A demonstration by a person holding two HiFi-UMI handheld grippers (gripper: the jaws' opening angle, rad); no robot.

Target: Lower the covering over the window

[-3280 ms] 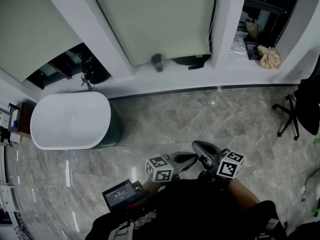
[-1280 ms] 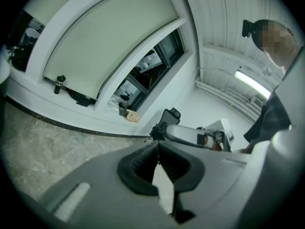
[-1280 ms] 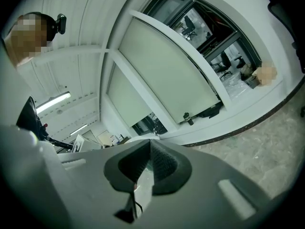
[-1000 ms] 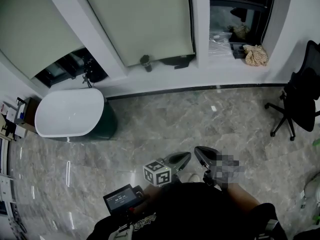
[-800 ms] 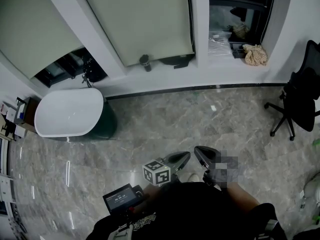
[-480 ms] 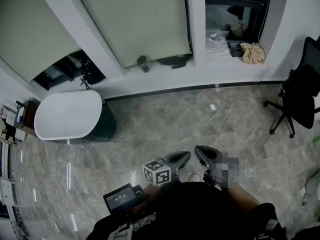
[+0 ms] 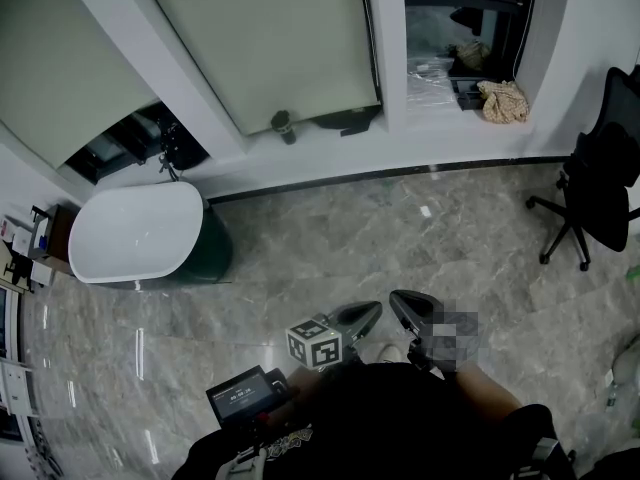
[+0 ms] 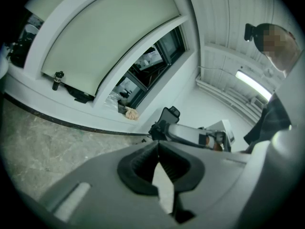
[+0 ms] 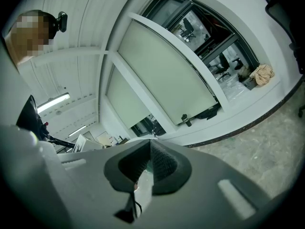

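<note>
One pale greenish roller blind lowered almost fully, left gripper, right gripper, jaws closed, empty

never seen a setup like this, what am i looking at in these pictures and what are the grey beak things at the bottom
No robot here: a person holds a hand tool with two jaws, a gripper, in each hand. The head view comes from a camera on the person's head, looking down at the left gripper and right gripper over the marble floor. The two round pictures come from cameras riding on each gripper, looking along its jaws. Both pairs of jaws are closed with nothing in them. Ahead stand a white bathtub, an office chair and windows: the middle blind hangs almost to the sill, the right window is uncovered.
</note>
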